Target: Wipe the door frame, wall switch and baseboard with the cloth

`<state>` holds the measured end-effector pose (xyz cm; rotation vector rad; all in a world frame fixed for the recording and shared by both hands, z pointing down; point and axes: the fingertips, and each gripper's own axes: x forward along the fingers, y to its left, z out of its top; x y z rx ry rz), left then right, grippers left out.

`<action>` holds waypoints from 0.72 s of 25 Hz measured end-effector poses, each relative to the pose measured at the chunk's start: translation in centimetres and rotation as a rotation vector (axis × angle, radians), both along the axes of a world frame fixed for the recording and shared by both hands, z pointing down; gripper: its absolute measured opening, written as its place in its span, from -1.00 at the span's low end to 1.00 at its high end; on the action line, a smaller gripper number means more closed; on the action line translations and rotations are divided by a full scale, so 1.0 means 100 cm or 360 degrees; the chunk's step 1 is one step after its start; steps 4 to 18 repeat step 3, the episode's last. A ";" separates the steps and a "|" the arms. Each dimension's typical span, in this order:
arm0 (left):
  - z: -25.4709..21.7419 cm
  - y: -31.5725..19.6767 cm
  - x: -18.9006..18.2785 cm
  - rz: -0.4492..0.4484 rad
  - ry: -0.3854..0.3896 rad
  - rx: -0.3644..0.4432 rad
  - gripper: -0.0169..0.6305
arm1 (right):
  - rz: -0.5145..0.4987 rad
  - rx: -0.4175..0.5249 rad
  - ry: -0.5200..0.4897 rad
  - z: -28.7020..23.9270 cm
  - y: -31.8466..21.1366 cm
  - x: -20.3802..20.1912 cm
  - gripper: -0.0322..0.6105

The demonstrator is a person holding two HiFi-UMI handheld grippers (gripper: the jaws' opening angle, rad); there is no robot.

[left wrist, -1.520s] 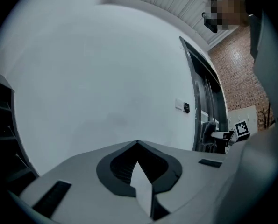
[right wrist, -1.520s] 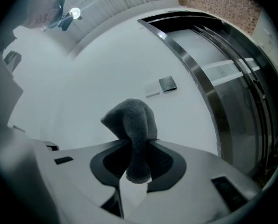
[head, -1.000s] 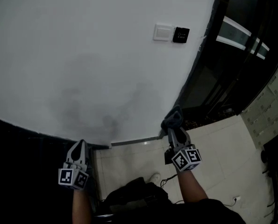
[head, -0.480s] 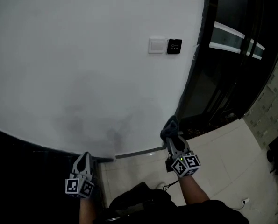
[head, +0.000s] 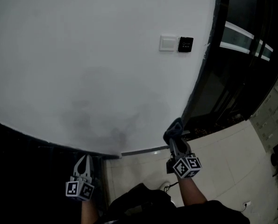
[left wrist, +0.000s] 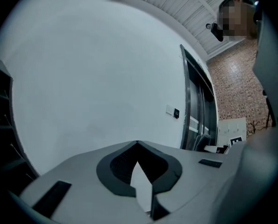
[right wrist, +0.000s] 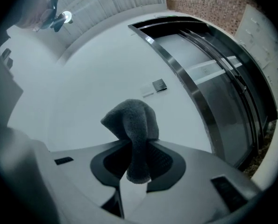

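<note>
A plain white wall (head: 82, 55) fills the view, shadowed low down. Pale glossy floor tiles (head: 232, 153) lie below, dark glass panels (head: 241, 69) at its right edge.

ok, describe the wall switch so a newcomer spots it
Find the white wall and follow it right toward the dark door frame. Just short of the frame sit two small plates; the switch is the white one, left of the black panel.

Fuzzy cloth (right wrist: 131, 125) in the right gripper (head: 176, 141)'s matt plastic jaws; ahead a smooth matt wall (head: 82, 55), glossy door frame (head: 202, 73); shiny floor tiles (head: 223, 153) beneath.
</note>
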<state>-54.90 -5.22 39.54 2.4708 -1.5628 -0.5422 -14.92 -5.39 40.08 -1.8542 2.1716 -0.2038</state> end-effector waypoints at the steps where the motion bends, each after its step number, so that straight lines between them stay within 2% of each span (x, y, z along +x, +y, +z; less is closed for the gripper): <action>1: 0.001 0.000 -0.001 -0.0003 0.0005 0.0002 -0.98 | -0.0002 -0.0001 -0.0016 0.001 0.000 -0.002 -0.64; 18: 0.003 0.000 -0.002 -0.0008 0.0002 0.0010 -0.98 | -0.0007 -0.0004 -0.0046 0.005 0.000 -0.005 -0.64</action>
